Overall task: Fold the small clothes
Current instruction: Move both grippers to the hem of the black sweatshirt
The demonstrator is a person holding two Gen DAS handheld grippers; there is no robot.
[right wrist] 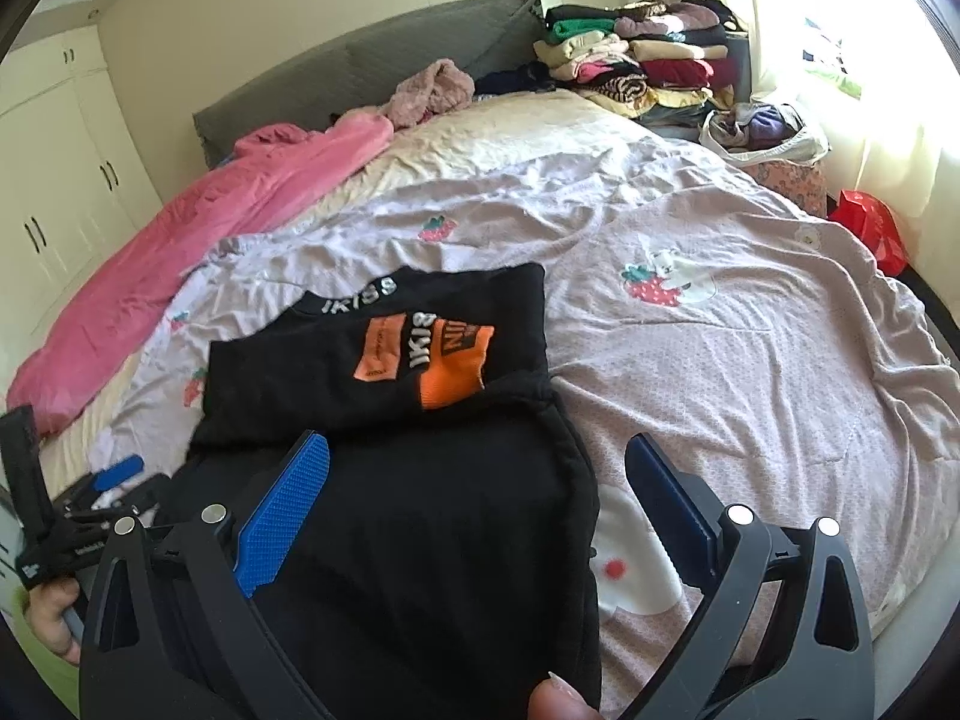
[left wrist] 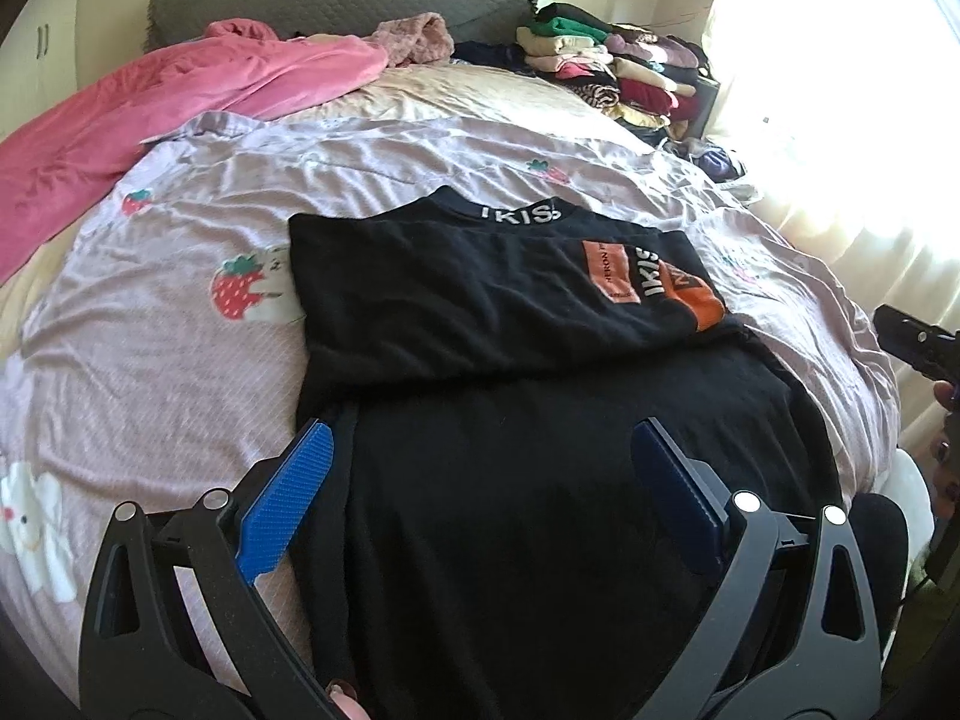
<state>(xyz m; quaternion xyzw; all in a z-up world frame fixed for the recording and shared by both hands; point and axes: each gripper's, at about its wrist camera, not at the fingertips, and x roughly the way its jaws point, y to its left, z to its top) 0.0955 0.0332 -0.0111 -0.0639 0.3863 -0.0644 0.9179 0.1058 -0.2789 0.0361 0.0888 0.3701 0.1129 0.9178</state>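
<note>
Black shirt lies partly folded in the middle of the bed, collar toward 12 o'clock. Collar reads "IKISS", and the sleeve folded across it shows "IKIS" beside orange patches. Left gripper and right gripper both hang spread wide over the hem, pinching nothing.

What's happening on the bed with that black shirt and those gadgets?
A person is folding a black shirt on the bed, holding a pair of tongs in each hand. The shirt's sides are already folded in. Both the left tongs and the right tongs are open over its near end, gripping nothing. A stack of folded clothes sits by the headboard.
</note>
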